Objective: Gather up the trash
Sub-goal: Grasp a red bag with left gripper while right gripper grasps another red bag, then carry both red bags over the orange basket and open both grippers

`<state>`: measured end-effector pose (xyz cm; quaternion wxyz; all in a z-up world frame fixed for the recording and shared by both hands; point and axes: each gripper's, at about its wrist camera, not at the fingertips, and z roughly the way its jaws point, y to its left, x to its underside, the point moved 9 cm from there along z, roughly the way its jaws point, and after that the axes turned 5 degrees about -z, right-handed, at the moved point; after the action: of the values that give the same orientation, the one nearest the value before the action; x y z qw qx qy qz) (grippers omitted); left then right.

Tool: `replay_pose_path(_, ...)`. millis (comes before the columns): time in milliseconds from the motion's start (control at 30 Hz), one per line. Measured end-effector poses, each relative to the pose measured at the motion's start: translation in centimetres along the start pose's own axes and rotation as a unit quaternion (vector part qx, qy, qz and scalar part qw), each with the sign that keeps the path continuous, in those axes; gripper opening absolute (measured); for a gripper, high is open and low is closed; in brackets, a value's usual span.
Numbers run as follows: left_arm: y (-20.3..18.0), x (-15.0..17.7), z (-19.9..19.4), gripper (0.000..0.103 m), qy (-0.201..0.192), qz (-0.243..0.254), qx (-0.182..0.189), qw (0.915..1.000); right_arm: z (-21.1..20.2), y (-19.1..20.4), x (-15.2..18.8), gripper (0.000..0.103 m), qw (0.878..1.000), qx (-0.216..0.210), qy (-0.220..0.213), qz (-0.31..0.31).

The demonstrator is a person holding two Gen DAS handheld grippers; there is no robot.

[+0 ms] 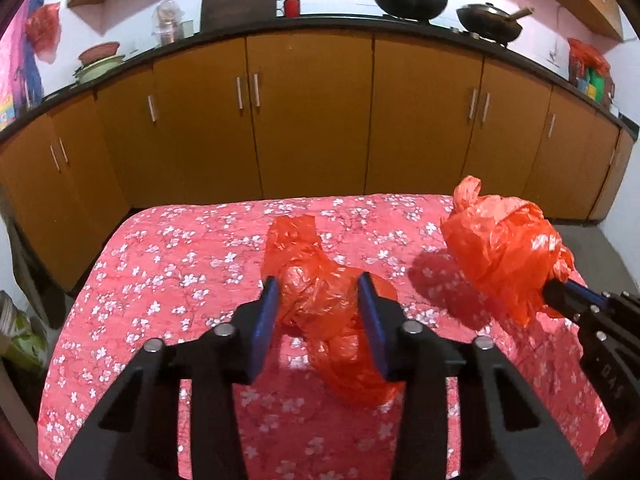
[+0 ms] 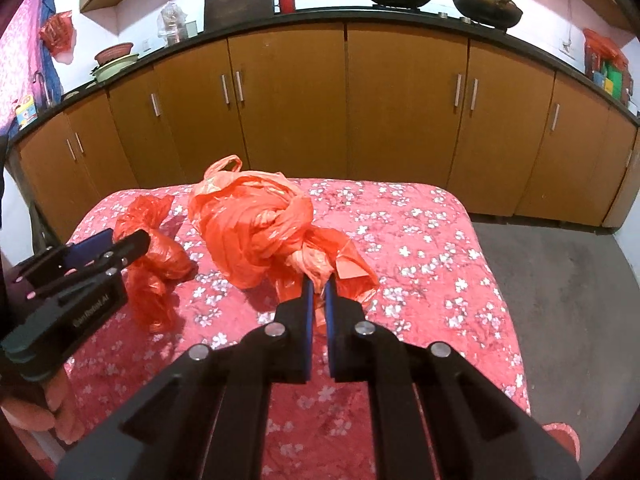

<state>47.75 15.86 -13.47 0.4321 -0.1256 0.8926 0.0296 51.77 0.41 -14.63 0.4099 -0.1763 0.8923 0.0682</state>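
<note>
A small crumpled red plastic bag (image 1: 320, 304) lies on the table with the pink flowered cloth (image 1: 180, 272). My left gripper (image 1: 320, 286) is open, its blue pads on either side of this bag. A larger orange-red plastic bag (image 1: 508, 248) hangs bunched from my right gripper (image 2: 319, 286), which is shut on its twisted end and holds it just above the cloth. In the right wrist view the large bag (image 2: 256, 228) fills the middle, and the small bag (image 2: 160, 256) and left gripper (image 2: 112, 246) are at left.
Brown cabinets (image 1: 312, 112) under a dark counter stand right behind the table. Woks (image 1: 412, 0), a red bottle (image 1: 292, 4) and bowls sit on the counter. Grey floor (image 2: 568, 300) lies to the table's right. A green box (image 1: 20, 340) stands at left.
</note>
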Motion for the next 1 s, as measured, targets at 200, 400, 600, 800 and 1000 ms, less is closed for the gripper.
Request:
replay_pose_path(200, 0.8, 0.2, -0.3, 0.023, 0.003, -0.015, 0.005, 0.9999, -0.9, -0.2, 0.3, 0.007, 1.000, 0.000, -0.002, 0.004)
replay_pose_path(400, 1.9, 0.6, -2.4, 0.021, -0.003, -0.034, 0.022, 0.9992, -2.8, -0.5, -0.1, 0.007, 1.000, -0.005, -0.016, 0.014)
replay_pose_path(600, 2.0, 0.6, -5.3, 0.021, -0.018, -0.018, 0.023, 0.9994, -4.7, -0.4, 0.1, 0.007, 1.000, -0.001, -0.022, 0.015)
replay_pose_path(800, 1.5, -0.1, -8.9, 0.021, -0.039, -0.006, 0.021, 0.9990, -8.3, -1.3, -0.2, 0.007, 0.999, 0.009, -0.040, 0.024)
replay_pose_path(1000, -0.2, -0.8, -12.8, 0.021, -0.061, 0.006, 0.032, 0.9976, -13.2, -3.5, -0.7, 0.007, 0.996, 0.024, -0.071, 0.040)
